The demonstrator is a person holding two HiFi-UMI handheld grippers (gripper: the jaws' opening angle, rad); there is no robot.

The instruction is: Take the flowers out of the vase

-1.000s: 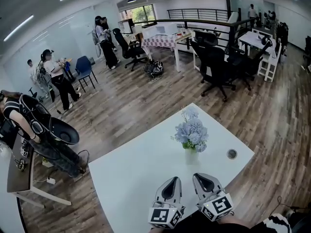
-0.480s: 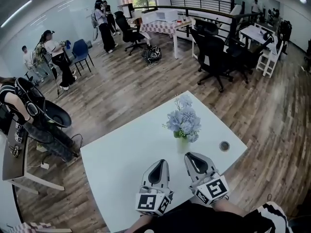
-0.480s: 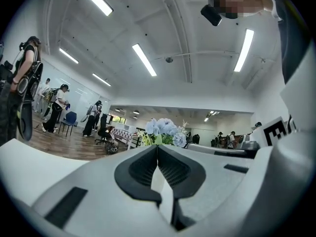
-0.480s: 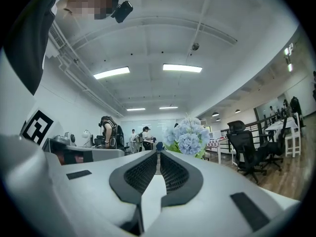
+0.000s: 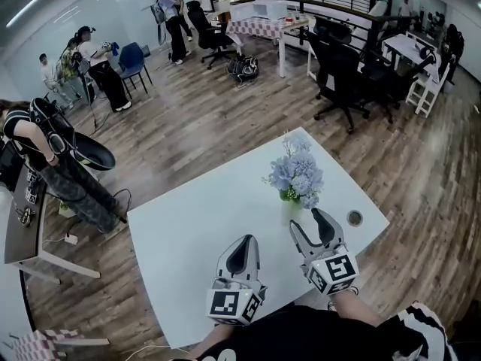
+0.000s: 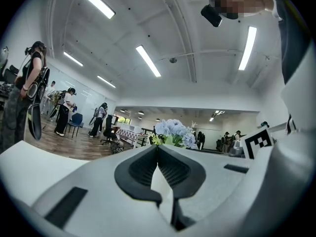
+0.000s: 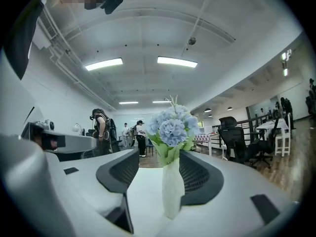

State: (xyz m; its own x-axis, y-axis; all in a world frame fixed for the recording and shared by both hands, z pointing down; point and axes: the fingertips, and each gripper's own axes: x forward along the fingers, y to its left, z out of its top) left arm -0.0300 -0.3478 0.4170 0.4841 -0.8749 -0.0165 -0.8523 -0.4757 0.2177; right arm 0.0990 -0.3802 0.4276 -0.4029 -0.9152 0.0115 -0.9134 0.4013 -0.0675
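flowers: one pale blue bunch (image 5: 297, 173), upright in the vase, about 1 o'clock from the tabletop's middle
vase: one, white (image 7: 171, 192), standing on the tabletop under the blooms
right tool: (image 5: 306, 219) at 5 o'clock of the vase, jaws apart with the vase in the gap at their tips; there is daylight on the vase's left side, and whether the right pad touches it I can't tell
left tool: (image 5: 244, 241) at 7 o'clock of the vase, tips together, nothing between them, well short of the vase
changed, right tool: a second ago its jaws were together and it sat nearer the person; the jaws have just been opening and the tips now flank the vase
changed, left tool: came a bit closer to the vase, jaws unchanged
changed, vase and flowers: same spot on the tabletop
tabletop: one, white (image 5: 188, 254), with one round hole (image 5: 355, 218) at 3 o'clock of the vase
hard to see: in the head view the vase is white on white and its foot is partly behind the right tool; its wall is opaque, so the stems are hidden
cut off: the person's arms leave the head view at 6 o'clock
counts: 1 bunch, 1 vase, 2 tools, 1 tabletop, 1 hole
background: wood floor (image 5: 203, 141), black office chairs (image 5: 338, 74) at 12 to 1 o'clock, one person bent over (image 5: 52, 156) at 9 o'clock; there are more people beyond, too small to count
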